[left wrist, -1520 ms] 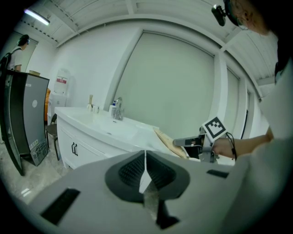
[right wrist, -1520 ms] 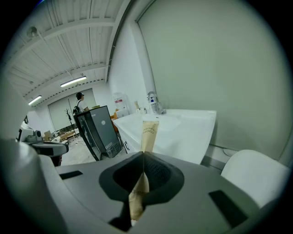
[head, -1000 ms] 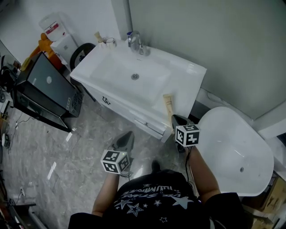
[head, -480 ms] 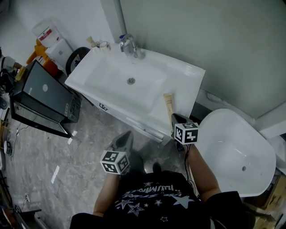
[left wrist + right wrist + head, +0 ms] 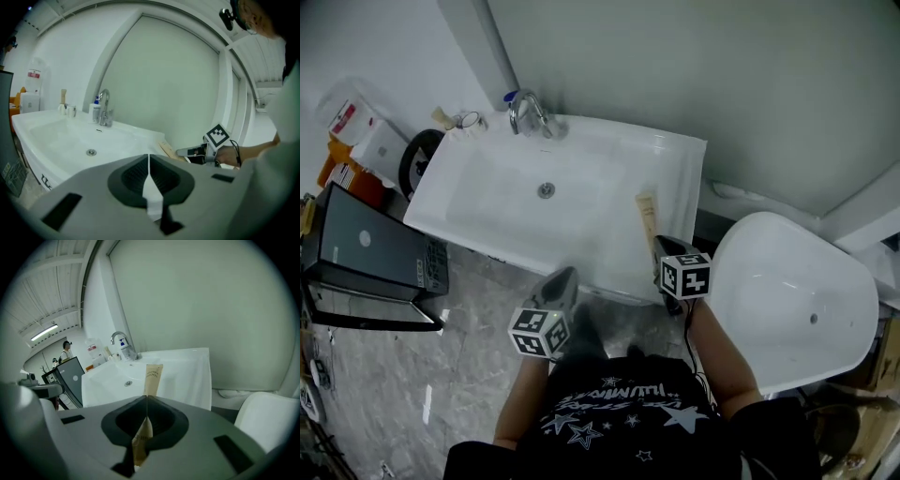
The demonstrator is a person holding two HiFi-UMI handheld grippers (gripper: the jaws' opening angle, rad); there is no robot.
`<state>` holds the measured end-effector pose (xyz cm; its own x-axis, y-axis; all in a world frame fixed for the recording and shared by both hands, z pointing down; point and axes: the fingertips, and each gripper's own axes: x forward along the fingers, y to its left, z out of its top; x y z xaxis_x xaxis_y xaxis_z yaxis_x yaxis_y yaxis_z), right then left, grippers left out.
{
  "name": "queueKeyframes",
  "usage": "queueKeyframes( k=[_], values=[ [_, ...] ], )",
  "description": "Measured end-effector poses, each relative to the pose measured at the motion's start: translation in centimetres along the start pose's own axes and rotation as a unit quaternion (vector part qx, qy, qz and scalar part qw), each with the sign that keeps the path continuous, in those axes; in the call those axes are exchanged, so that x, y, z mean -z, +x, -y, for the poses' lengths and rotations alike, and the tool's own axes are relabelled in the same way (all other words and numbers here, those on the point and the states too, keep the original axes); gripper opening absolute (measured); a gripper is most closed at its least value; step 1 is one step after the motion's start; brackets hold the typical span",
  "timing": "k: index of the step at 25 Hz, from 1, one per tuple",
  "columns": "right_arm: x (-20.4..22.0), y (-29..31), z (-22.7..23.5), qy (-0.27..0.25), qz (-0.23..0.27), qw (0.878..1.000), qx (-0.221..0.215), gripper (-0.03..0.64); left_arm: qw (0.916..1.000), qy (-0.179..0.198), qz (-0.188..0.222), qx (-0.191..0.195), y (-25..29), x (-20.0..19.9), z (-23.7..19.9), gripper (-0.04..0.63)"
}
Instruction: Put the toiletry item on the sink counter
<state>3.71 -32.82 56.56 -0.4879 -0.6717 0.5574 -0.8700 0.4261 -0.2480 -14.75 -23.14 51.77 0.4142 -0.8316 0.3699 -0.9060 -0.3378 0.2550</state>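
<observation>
A white sink counter [image 5: 680, 173] with a basin and a chrome faucet [image 5: 528, 111] fills the middle of the head view. My right gripper [image 5: 660, 246] is shut on a flat beige toiletry packet [image 5: 647, 217], whose free end reaches over the counter's right front part. In the right gripper view the packet [image 5: 153, 377] sticks straight out from the closed jaws [image 5: 146, 401] toward the counter [image 5: 187, 366]. Whether it touches the counter I cannot tell. My left gripper [image 5: 565, 276] is shut and empty at the counter's front edge, its jaws [image 5: 149, 161] pressed together.
Small bottles and a cup [image 5: 467, 120] stand at the counter's back left by the faucet. A white tub [image 5: 787, 300] lies right of the counter. A black appliance [image 5: 366, 267] and boxes [image 5: 356, 141] stand at the left on the grey floor.
Both grippers and my view have come closer to the sink. The packet's end now reaches further over the counter's right side. Both grippers stay shut.
</observation>
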Motion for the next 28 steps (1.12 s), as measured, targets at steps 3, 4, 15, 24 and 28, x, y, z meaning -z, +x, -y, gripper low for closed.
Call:
queueKeyframes(
  k=[3,4,15,24,28],
  values=[
    [-0.7,1.1,0.4,0.016,0.000,1.000,0.023,0.018,0.9996,0.004,-0.008,0.026,1.9,-1.1,-1.5,0.023],
    [-0.8,1.4,0.6,0.022,-0.001,0.999,0.032,0.018,0.9993,0.007,-0.014,0.035,2.4,-1.4,-2.0,0.023],
    [-1.3,2.7,1.9,0.075,-0.007,0.990,0.123,0.018,0.9889,0.036,-0.052,0.134,7.8,-4.3,-5.4,0.023],
    [-1.2,4.5,2.2,0.108,-0.009,0.979,0.174,0.020,0.9777,0.047,-0.077,0.190,10.6,-5.0,-7.4,0.023],
    [-1.2,5.1,2.3,0.125,-0.005,0.972,0.197,0.020,0.9732,0.051,-0.083,0.208,11.3,-5.2,-8.3,0.023]
  ],
)
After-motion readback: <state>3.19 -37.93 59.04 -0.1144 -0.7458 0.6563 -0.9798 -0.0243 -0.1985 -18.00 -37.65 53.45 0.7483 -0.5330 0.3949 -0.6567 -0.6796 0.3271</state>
